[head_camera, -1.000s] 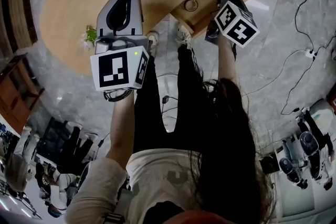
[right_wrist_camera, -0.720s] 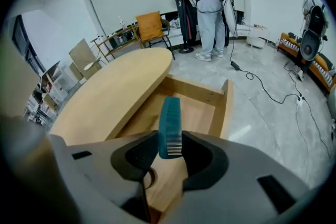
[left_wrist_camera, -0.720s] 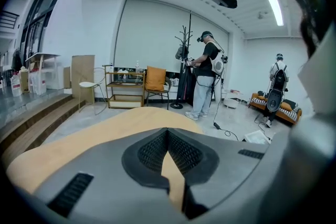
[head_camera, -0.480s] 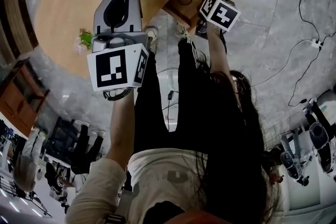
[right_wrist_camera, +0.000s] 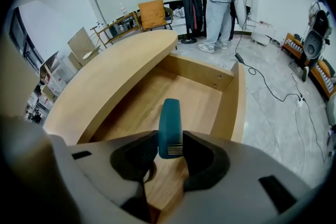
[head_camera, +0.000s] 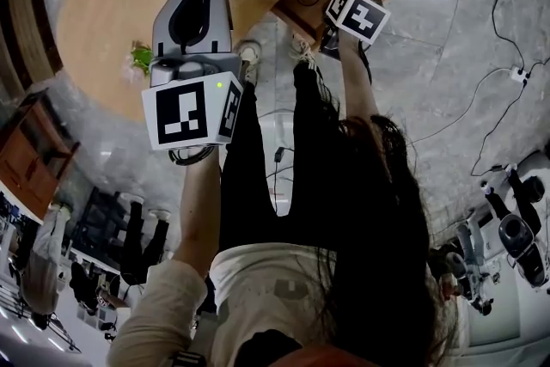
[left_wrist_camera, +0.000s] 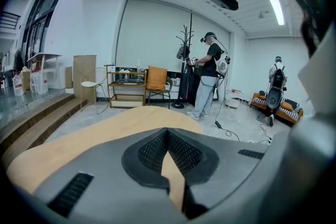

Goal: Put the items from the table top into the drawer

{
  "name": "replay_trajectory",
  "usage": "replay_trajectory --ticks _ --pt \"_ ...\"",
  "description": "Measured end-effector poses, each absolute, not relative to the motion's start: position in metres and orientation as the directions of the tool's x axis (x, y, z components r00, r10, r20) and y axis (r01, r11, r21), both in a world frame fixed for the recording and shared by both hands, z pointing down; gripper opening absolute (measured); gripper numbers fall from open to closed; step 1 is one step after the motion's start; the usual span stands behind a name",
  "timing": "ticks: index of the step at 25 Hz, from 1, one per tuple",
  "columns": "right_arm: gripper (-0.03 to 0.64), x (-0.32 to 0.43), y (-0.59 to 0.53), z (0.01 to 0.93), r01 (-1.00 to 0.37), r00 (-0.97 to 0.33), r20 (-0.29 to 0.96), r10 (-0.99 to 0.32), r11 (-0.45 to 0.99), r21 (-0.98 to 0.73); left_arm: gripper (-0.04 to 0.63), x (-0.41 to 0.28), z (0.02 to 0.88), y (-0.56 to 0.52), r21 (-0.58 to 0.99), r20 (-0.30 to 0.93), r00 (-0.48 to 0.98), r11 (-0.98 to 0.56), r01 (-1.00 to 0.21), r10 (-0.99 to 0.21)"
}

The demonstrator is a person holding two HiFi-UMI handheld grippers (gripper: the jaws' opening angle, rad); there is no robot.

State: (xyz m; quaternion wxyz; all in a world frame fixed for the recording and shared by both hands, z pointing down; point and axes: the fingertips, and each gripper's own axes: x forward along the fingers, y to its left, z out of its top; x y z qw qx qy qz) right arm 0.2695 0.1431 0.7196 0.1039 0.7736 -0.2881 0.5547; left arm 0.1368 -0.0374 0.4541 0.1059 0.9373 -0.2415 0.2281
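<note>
Item: teal comb (right_wrist_camera: 169,118), pinched upright in the right hand-held gripper (right_wrist_camera: 170,140), jaws part-closed on it.
Change: this gripper has dropped toward the open drawer (right_wrist_camera: 232,113); the comb now hangs over its floor, not yet released.
Judgement: ready for release.
Left hand-held gripper (left_wrist_camera: 168,134): jaws together, empty, over the counter (left_wrist_camera: 79,139); in the head view the drawer lies at its 2 o'clock.

**Bright white room, sparse furniture**

Far ahead of the left gripper (left_wrist_camera: 168,138), an orange chair (left_wrist_camera: 156,78) and wooden shelf (left_wrist_camera: 125,86) are standing against the white wall (left_wrist_camera: 152,29); a strip light (left_wrist_camera: 275,5) is glowing above its right.
</note>
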Motion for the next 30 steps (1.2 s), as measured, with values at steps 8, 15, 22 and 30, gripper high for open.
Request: replay_trajectory --ticks 8,15,22,30 --pt "0.147 0.273 0.148 0.710 -0.547 0.260 0.908 -0.329 -0.825 -0.142 0.006 0.132 0.449 -0.039 0.089 0.467 0.783 -0.859 -0.504 -0.411" --pt "0.147 0.289 0.129 0.658 -0.578 0.333 0.853 -0.401 -0.802 -0.151 0.006 0.124 0.426 -0.040 0.089 0.440 0.789 -0.853 -0.514 -0.429" --pt "0.059 0.317 0.071 0.548 -0.692 0.469 0.688 -0.554 -0.715 -0.104 0.006 0.115 0.395 -0.055 0.104 0.373 0.797 -0.833 -0.544 -0.474" --pt "0.005 0.287 0.018 0.384 -0.815 0.504 0.408 -0.761 -0.576 -0.069 0.006 0.088 0.353 -0.078 0.116 0.305 0.789 -0.801 -0.587 -0.533"
